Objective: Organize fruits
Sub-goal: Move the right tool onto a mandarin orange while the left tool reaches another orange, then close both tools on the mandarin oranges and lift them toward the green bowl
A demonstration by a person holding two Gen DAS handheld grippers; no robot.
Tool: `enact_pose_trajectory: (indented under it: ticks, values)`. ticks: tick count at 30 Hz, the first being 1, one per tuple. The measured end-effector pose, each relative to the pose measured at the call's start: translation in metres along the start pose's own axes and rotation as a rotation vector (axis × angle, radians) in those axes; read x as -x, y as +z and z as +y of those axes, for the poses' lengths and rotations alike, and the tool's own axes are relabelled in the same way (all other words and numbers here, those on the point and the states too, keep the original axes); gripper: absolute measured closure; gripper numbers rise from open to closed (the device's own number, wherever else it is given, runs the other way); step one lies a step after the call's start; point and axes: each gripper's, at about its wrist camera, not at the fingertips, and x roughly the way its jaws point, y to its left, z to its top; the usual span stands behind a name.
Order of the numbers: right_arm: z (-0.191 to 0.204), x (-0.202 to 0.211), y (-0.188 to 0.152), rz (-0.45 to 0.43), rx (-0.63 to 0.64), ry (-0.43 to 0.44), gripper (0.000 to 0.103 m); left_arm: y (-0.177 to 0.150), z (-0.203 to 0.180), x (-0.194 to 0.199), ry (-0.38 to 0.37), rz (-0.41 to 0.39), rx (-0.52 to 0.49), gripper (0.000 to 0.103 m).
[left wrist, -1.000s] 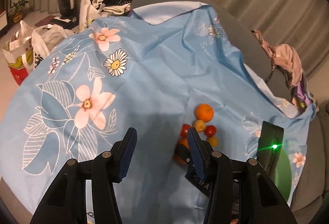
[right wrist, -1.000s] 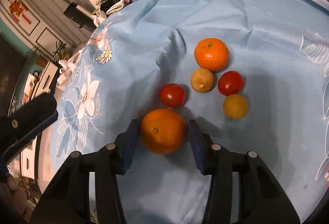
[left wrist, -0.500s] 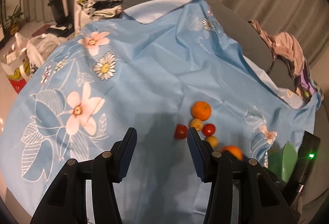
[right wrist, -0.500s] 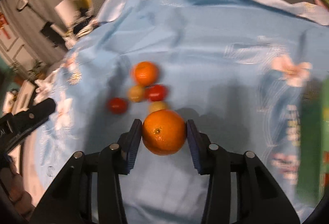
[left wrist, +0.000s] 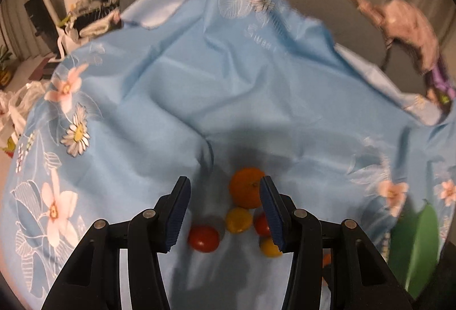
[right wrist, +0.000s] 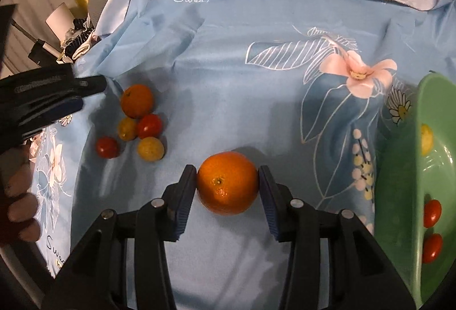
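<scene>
An orange (right wrist: 227, 182), round with dimpled peel, is pinched between the ribbed pads of the right tool (right wrist: 227, 187), judged bound for the smooth green bowl (right wrist: 404, 167). The left tool (left wrist: 223, 213) is spread, empty, above the remaining fruit cluster (left wrist: 242, 213) on creased blue floral cloth (left wrist: 228, 82).

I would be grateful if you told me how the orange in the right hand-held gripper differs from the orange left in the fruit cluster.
The gripped round orange sits clamped between the right hand-held gripper fingers; the loose round orange lies free on the blue floral cloth. The gripped one is alone, nearer the green bowl; the loose one touches a small yellow fruit and a red tomato. Both are orange-skinned and round.
</scene>
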Motion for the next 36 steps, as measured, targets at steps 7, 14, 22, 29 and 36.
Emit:
enact_pose_trajectory:
  ticks: [7,14,22,29,36]
  values:
    - [0.003,-0.004,0.0,-0.005,0.01,0.001,0.056,0.001,-0.009,-0.031,-0.058,0.053,0.003,0.054]
    - [0.004,-0.012,-0.001,0.009,0.021,-0.029,0.056,-0.006,-0.014,-0.052,-0.037,0.069,0.003,0.054]
    - [0.006,-0.007,-0.001,0.0,0.018,0.006,0.057,-0.009,-0.001,-0.037,-0.062,-0.012,0.038,0.061]
    - [0.006,0.022,-0.001,-0.073,0.008,0.062,0.057,-0.009,-0.004,0.019,-0.105,-0.119,0.042,0.061]
    - [-0.007,0.055,0.001,-0.151,-0.03,0.086,0.057,-0.015,-0.023,0.074,-0.155,-0.234,-0.021,0.061]
